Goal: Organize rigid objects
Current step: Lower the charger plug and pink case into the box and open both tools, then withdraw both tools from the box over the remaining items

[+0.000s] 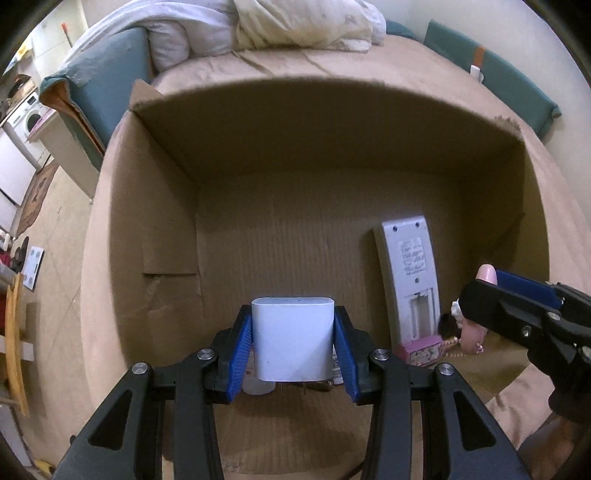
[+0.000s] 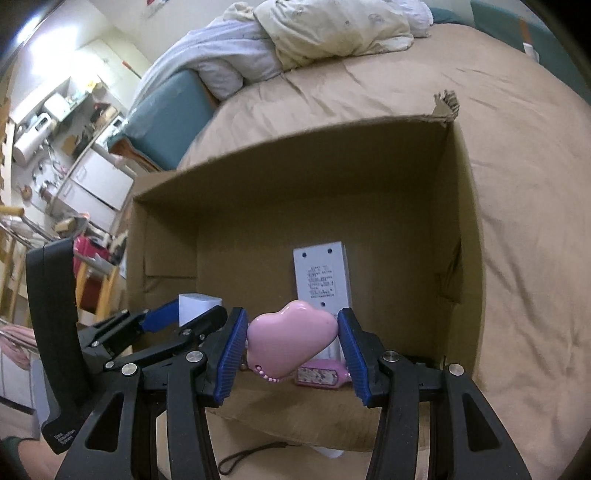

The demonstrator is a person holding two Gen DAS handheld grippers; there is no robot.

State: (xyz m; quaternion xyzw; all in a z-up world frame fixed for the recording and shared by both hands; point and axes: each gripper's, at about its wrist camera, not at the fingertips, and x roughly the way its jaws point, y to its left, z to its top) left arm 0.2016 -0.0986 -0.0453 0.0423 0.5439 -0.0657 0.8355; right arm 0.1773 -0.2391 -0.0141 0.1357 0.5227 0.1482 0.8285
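You're over a bed [image 1: 369, 70] with a tan sheet and rumpled pale bedding [image 2: 314, 33]; a teal headboard [image 1: 107, 85], what looks like a washing machine [image 1: 29, 118] and white cabinets [image 2: 99, 184] stand beyond.

Both wrist views close above cardboard box [image 1: 332, 177]

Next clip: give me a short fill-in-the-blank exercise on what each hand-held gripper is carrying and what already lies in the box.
1. The left hand-held gripper is shut on a ____ block-shaped charger.
2. The right hand-held gripper grips a pink ____-shaped object.
3. The grey remote inside the cardboard box lies with its ____ side showing.

Missing words: white; heart; back
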